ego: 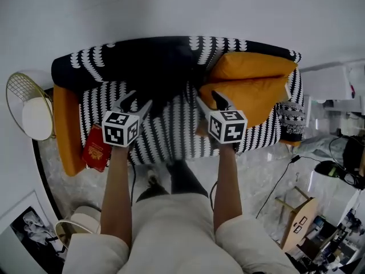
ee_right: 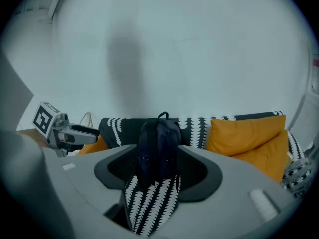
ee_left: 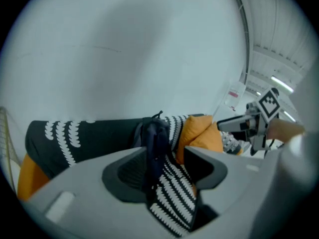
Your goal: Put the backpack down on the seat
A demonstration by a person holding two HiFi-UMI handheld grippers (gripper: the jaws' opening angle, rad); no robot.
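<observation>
Head view looks down, gripper views level (close), all sharing the sofa.

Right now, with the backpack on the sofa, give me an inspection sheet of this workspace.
Surface: sofa seat, black-and-white pattern.
Job's things: dark backpack upright on the seat, against the backrest.
Clutter: orange cushions at the right end; red flat item by the sofa's left end.
Grippers: left gripper and right gripper in front of the backpack, tongs apart, not pressing it.
Cables: black cable on the floor, right.
Surroundings: wire side table, white wall.
</observation>
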